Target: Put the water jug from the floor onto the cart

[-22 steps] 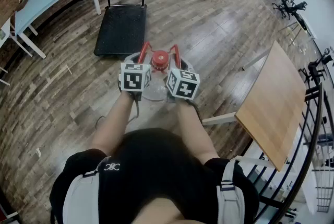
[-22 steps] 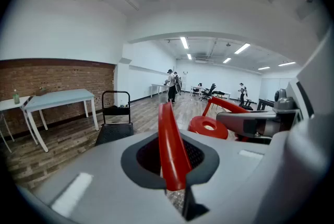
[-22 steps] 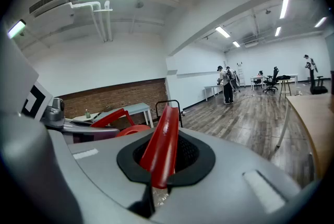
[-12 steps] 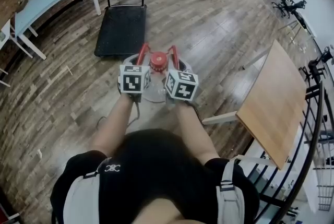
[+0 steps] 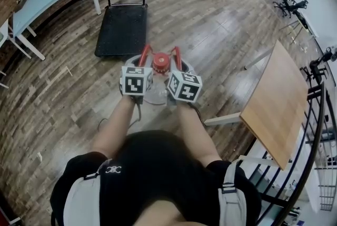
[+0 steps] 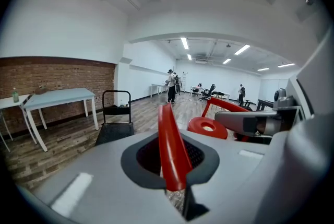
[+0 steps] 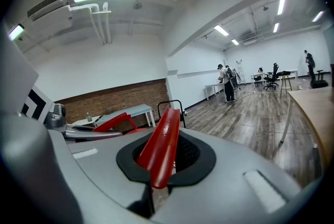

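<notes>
Water jug [image 5: 157, 94] is just short of the cart's [image 5: 122, 27] near edge, straight ahead of me. My left hand-held gripper [image 6: 175, 186] is clamped on the left red handle [image 6: 169, 150] and my right hand-held gripper [image 7: 156, 181] on the right red handle [image 7: 164, 144] — two grips, I judge, to share the weight evenly.

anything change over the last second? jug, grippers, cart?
Nothing visibly changed. The left gripper stays shut on the left red handle, and the right gripper stays shut on the right red handle. The water jug is in the same place in the head view, just short of the cart, which has not moved either.
</notes>
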Demonstrator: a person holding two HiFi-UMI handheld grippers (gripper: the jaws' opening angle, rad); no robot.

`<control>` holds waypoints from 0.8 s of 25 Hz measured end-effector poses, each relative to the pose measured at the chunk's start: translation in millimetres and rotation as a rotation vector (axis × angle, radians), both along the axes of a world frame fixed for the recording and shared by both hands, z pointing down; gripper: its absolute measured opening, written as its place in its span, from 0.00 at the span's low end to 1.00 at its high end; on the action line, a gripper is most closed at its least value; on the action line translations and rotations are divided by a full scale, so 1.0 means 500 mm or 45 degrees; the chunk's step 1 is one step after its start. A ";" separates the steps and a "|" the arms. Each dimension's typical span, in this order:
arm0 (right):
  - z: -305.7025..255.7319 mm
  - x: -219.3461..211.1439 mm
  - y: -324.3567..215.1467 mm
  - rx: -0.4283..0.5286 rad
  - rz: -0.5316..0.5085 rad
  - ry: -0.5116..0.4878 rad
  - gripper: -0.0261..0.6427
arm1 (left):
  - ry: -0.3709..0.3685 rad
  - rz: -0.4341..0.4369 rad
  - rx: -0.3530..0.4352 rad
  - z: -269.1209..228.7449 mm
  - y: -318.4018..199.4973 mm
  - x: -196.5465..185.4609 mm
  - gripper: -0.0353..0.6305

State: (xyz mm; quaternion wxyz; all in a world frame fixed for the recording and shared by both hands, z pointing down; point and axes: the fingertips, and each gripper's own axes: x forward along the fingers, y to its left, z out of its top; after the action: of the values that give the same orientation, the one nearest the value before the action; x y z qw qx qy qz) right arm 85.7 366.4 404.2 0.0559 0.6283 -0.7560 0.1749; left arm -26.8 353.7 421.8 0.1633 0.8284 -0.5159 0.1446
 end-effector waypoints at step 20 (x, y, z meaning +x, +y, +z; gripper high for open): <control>0.042 0.005 -0.120 -0.063 0.038 -0.102 0.10 | -0.037 0.049 -0.007 0.044 -0.132 0.002 0.08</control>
State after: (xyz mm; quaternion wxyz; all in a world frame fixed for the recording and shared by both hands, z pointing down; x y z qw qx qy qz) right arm 88.4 306.7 425.0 0.0386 0.6304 -0.7436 0.2194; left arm -25.6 287.9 444.0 0.1554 0.8355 -0.5018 0.1612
